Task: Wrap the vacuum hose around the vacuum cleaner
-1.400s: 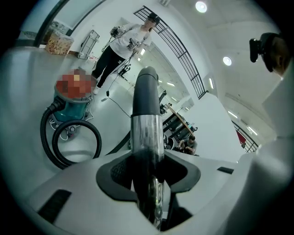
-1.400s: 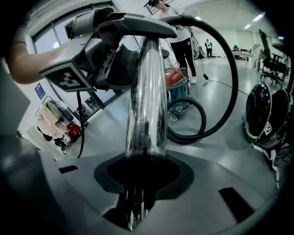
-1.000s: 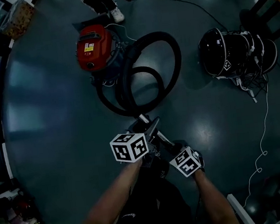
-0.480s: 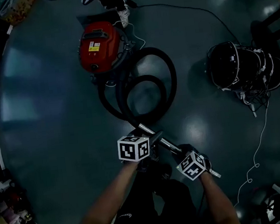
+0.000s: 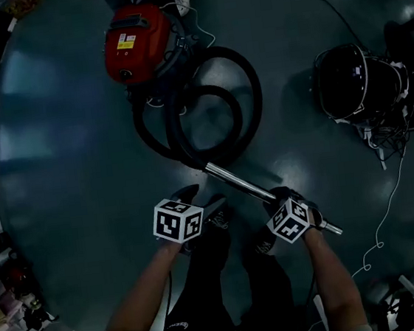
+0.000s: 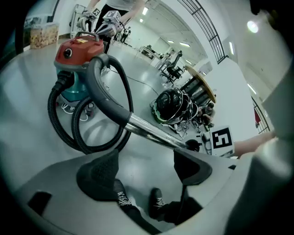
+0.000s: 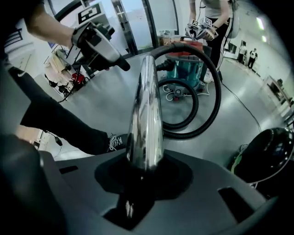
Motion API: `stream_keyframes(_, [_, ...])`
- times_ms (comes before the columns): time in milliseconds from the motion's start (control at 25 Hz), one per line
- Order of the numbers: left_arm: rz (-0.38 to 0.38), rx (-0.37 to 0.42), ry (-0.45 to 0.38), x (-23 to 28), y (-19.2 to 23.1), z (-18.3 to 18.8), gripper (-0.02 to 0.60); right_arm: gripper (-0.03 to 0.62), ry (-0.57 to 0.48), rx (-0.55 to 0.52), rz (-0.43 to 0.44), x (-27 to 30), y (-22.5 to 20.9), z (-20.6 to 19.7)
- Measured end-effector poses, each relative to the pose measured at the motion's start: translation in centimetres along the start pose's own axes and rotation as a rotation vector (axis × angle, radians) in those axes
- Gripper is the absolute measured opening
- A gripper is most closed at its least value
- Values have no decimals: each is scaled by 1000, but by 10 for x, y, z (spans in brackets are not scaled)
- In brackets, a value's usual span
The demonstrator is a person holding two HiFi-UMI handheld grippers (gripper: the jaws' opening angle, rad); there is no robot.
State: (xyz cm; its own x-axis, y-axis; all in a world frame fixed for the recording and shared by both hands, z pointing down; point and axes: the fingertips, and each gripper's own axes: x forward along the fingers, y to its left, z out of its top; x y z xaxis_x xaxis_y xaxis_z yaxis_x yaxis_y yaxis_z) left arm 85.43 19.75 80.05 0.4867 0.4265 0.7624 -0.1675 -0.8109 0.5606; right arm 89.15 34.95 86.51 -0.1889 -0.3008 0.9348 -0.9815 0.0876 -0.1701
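Now the right gripper [image 7: 146, 167] is closed on the shiny metal tube [image 7: 147, 114] at the end of the black vacuum hose [image 5: 259, 88]. The left gripper [image 6: 146, 161] stands wide open beside the tube, nothing between its jaws. The hose lies in loops on the floor [image 5: 63, 140] next to the red vacuum cleaner [image 5: 136, 43]

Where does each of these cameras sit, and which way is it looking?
Head view: on the person's head, looking steeply down at the floor, vacuum cleaner and hose; both arms and legs show.
Left gripper view: on the left gripper, looking along its open, empty fingers toward the vacuum cleaner; shoes show below.
Right gripper view: on the right gripper, looking along the metal tube it clamps; a leg and the left arm show.
Shared: all three show the vacuum cleaner and hose.
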Motion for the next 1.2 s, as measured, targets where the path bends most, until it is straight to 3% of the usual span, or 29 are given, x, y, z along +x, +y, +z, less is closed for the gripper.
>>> stream_keyframes(160, [50,137,-25,22,1,-10,370,112,2,-116,-9,28,-23,-17])
stream_keyframes(400, [125,437,-75,57,25,9,368,112,51,-339,-30,84,-59,-58])
stream_keyframes(600, [181,657,-23,102,66,-1,368,112,51,-498,-46,136,-84,-63])
stream_keyframes(1040, [167,862,109,188,126,-37,368,112,78,-754,-78,216,-140,-72])
stream_keyframes(1200, [151,894,163,213,141,-60,368,112,109,-835,-94,237,-160,-74])
